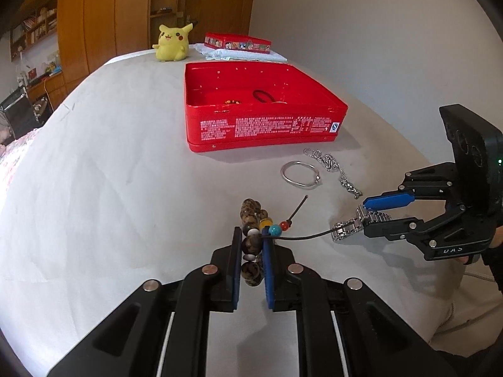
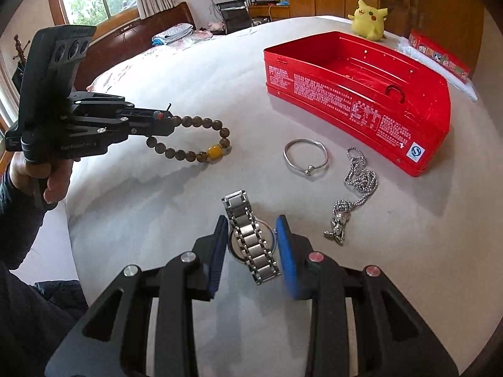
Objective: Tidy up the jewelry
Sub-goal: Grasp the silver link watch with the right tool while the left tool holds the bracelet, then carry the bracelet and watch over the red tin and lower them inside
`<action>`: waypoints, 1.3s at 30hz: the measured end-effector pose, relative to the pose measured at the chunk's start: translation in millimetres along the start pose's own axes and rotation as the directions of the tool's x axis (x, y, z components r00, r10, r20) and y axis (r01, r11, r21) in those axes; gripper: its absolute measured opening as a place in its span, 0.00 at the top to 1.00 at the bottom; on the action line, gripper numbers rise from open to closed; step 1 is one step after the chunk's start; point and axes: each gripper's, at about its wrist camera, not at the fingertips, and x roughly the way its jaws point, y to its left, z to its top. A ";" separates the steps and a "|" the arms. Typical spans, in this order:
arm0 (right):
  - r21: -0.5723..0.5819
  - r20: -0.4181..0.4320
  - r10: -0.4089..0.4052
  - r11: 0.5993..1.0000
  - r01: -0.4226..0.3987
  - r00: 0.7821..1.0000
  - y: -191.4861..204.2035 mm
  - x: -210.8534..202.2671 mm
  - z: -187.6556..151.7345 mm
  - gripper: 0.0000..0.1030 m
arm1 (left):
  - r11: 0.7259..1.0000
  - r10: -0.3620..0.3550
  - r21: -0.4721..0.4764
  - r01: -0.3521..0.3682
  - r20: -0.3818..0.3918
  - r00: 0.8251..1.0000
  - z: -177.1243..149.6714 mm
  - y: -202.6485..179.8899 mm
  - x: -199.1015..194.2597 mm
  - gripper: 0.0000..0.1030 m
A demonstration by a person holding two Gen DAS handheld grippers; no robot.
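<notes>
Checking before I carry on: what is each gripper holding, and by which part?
Left gripper: jaws shut on the bead bracelet, gripping the cord-tassel end of the loop. Right gripper: jaws around the metal watch at its band, beside the case.

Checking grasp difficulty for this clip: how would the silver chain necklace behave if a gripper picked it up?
The necklace lies in loose coils, so it would likely hang limp. Its fine ball links may slip between the pads. The pendant at one end would probably swing.
</notes>
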 end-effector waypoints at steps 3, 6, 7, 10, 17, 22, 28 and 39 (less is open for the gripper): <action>-0.001 0.005 -0.002 1.000 0.003 1.000 0.6 -2.9 0.2 0.71 | 1.000 0.000 0.000 0.000 0.004 1.000 1.1 -0.7 -2.2 0.89; -0.003 0.011 -0.006 1.000 0.006 1.000 1.2 -5.8 1.0 0.71 | 1.000 0.001 0.005 -0.001 0.015 1.000 3.1 -3.0 -6.4 0.89; -0.004 0.012 -0.006 1.000 0.006 1.000 1.7 -6.7 1.0 0.71 | 1.000 0.001 0.007 -0.001 0.017 1.000 3.8 -3.6 -7.5 0.89; -0.007 0.020 -0.009 1.000 0.009 1.000 3.4 -10.5 1.7 0.71 | 1.000 0.001 0.013 -0.001 0.027 1.000 6.0 -6.1 -12.0 0.89; -0.013 0.033 -0.014 1.000 0.014 0.999 6.3 -17.3 3.7 0.71 | 1.000 0.001 0.023 -0.002 0.043 0.999 10.5 -11.5 -18.9 0.89; -0.017 0.035 -0.017 1.000 0.017 0.999 7.7 -19.9 3.0 0.71 | 0.999 0.005 0.033 -0.007 0.052 0.999 12.4 -15.2 -23.0 0.89; -0.019 0.042 -0.017 1.000 0.018 0.999 8.4 -25.1 3.7 0.71 | 0.999 0.013 0.045 -0.017 0.067 0.998 14.7 -19.6 -30.0 0.89; -0.031 0.056 -0.028 0.999 0.030 0.998 10.0 -33.2 7.9 0.71 | 0.997 0.018 0.071 -0.025 0.096 0.995 22.5 -26.3 -41.4 0.89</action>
